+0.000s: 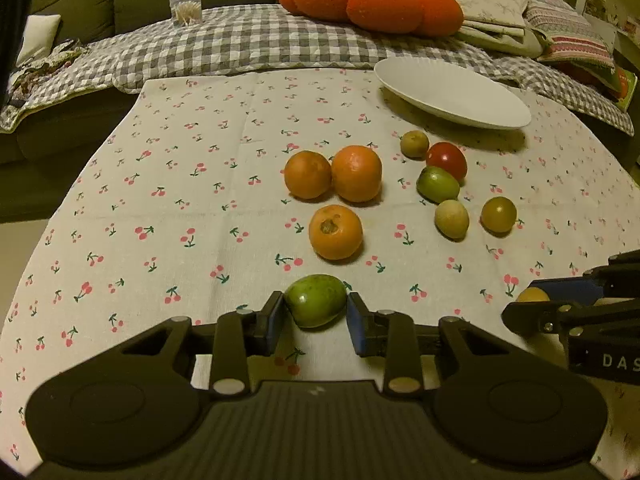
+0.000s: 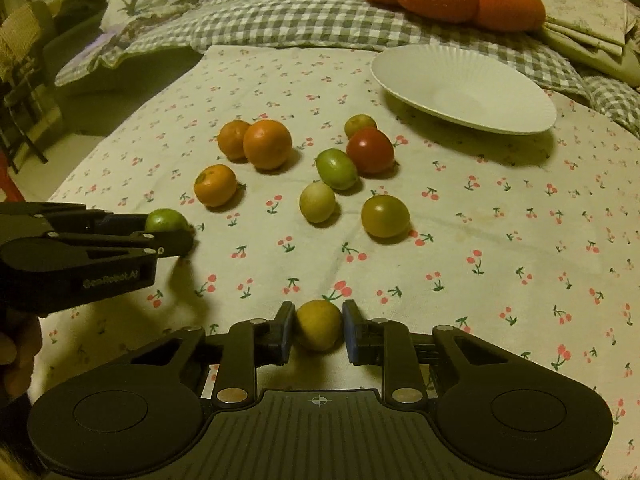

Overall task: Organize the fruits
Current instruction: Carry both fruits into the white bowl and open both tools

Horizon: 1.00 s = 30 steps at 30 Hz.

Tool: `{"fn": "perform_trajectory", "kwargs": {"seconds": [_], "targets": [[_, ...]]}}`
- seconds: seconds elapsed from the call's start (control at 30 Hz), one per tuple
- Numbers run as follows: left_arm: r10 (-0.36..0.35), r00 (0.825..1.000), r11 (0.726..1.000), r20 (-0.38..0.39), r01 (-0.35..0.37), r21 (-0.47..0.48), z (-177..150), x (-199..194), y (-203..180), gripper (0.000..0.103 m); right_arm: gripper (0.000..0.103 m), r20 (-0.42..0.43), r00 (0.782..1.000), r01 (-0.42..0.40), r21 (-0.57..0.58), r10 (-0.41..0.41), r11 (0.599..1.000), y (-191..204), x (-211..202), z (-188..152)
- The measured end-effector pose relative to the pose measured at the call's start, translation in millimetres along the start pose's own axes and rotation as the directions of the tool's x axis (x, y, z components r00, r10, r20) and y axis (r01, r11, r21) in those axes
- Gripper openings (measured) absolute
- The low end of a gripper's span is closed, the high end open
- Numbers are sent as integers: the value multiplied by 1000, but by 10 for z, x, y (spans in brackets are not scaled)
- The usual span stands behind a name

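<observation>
My left gripper (image 1: 316, 312) is shut on a green fruit (image 1: 316, 300) just above the cherry-print cloth; the fruit also shows in the right wrist view (image 2: 165, 220). My right gripper (image 2: 318, 328) is shut on a yellow fruit (image 2: 318, 324), seen at the right edge of the left wrist view (image 1: 532, 295). Three oranges (image 1: 335, 232) (image 1: 356, 173) (image 1: 307, 174) lie mid-table. To their right lie a red tomato (image 1: 447, 159) and several small green and yellowish fruits (image 1: 437, 184) (image 1: 452, 218) (image 1: 498, 214) (image 1: 414, 143). A white plate (image 1: 452, 92) stands empty at the back right.
A checked grey blanket (image 1: 248, 44) borders the table's far edge, with an orange pumpkin cushion (image 1: 372, 0), folded cloths (image 1: 496, 12) and a clear jar of toothpicks (image 1: 186, 8) on it. A dark sofa lies behind. The table drops off at the left.
</observation>
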<state>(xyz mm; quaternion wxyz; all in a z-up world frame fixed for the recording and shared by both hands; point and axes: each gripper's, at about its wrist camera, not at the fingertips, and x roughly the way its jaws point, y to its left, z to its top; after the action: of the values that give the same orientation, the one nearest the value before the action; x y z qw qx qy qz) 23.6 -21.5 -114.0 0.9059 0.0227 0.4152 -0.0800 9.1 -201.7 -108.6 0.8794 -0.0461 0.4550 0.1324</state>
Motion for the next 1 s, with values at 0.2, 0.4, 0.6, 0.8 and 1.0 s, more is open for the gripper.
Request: {"fn": "perform_trajectory", "kwargs": {"seconds": [0.2,0.4,0.6,0.8,1.0], "targets": [[-8,1000,1000,16,8,-18,66,-41,-37,31,23,14,1000,-4,8,4,1000,-2,-39,33],[-26,999,998,34,28,-57,197,-124,-69,31,23,46,999,3,40,-4,999,-89,-116,131],[-34,998,997,56,39,-74,369,-153,-137,31,23,88,996,-1,82,-6,997,-221,-220,273],[-36,996,996,77,42,-77,576,-154,-225,31,23,128,992,3,130,-20,992,-391,-316,450],[-45,993,998,108,51,-48,837,-131,-377,31,23,174,984,5,171,-36,985,-591,-395,688]]}}
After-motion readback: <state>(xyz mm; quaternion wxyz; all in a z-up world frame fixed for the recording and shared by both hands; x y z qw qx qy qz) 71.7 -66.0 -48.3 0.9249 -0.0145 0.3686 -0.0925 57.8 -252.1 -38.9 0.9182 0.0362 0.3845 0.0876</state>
